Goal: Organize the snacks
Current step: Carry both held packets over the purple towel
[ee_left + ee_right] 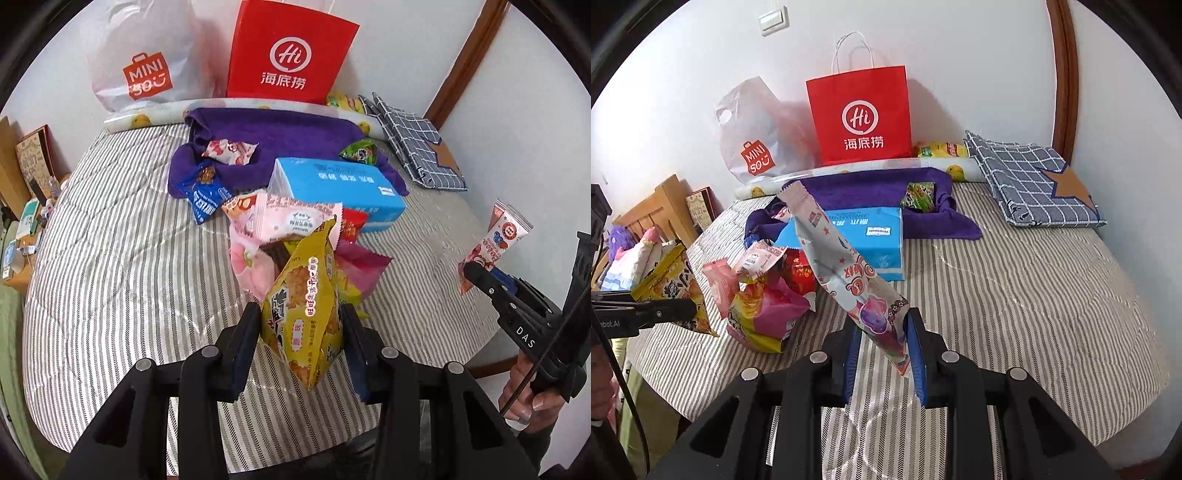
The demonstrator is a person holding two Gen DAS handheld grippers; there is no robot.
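**Two packets lifted over a striped bed**

In the left wrist view, at far left, a wooden headboard edge (9, 162) borders the quilted grey-and-white striped bedspread (110, 258). At upper left a crinkled white plastic bag (147, 55) leans on the wall, touching a stiff red paper bag (291, 51) just to its right. Below them lies a rumpled purple towel (288, 136), plush and soft, with a glossy blue tissue pack (332, 184), box-shaped, resting on its front edge. A loose heap of foil snack packets (266, 225) sits at the frame's centre. Low centre, the left gripper (301, 325) is clamped on a shiny yellow cracker packet (306, 302), held upright clear of the bedspread. At right, a folded blue checked cloth (413, 140) lies near the wall.

In the right wrist view, the yellow packet shows at the left edge. At centre, the right gripper (882, 339) pinches the lower end of a long, flat pale candy packet (842, 266), printed with stars and tilted up toward the upper left, above the bedspread. At the right edge runs a curved brown wooden frame (1065, 74).
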